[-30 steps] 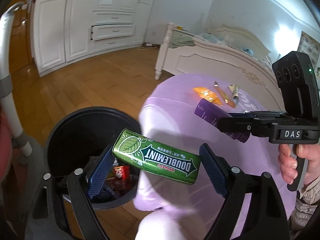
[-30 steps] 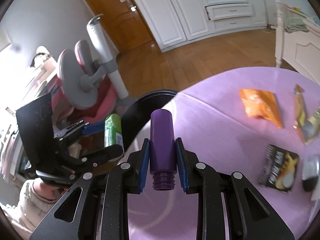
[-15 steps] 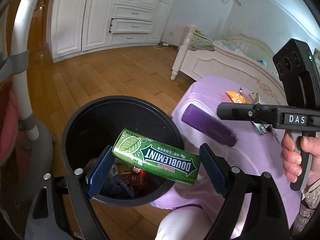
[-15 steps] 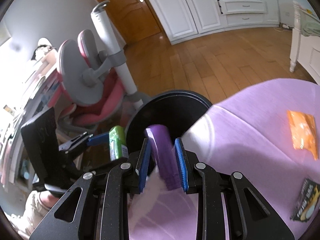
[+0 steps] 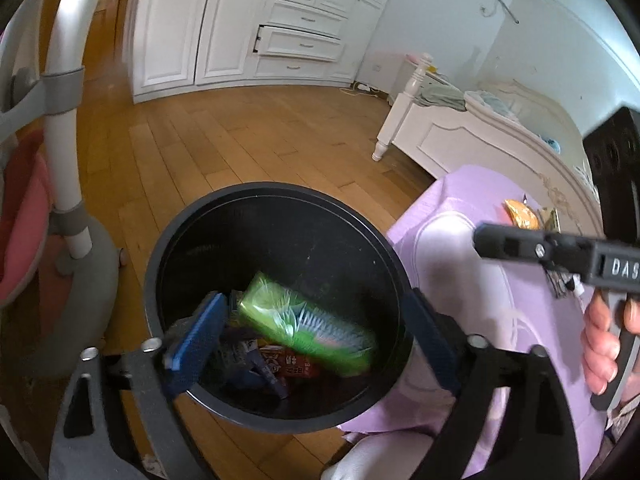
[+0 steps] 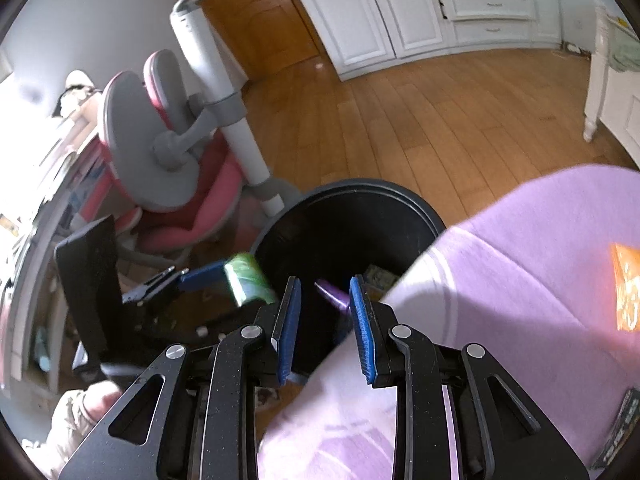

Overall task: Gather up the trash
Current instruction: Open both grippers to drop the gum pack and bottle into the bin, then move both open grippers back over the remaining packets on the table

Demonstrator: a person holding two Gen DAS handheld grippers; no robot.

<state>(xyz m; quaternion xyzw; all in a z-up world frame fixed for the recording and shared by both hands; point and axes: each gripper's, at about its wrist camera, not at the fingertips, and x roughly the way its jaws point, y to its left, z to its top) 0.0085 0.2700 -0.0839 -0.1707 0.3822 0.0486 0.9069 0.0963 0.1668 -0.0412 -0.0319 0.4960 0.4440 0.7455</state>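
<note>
the left gripper (image 5: 312,340) is seen with jaws that have just been opening, spread wide, nothing pressed between them; the green gum pack (image 5: 304,324), blurred, is seen loose over the black bin (image 5: 192,236); the right gripper (image 6: 325,320) is parted too, and the purple bottle (image 6: 334,295) is seen beyond its pads, inside the bin; an orange wrapper (image 6: 626,292) is left on the purple tablecloth (image 6: 540,240).

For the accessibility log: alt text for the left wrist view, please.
A blurred green gum box drops free between the left tongs, whose jaws have just been opening, into a black bin holding wrappers, beside a purple-clothed table.
</note>
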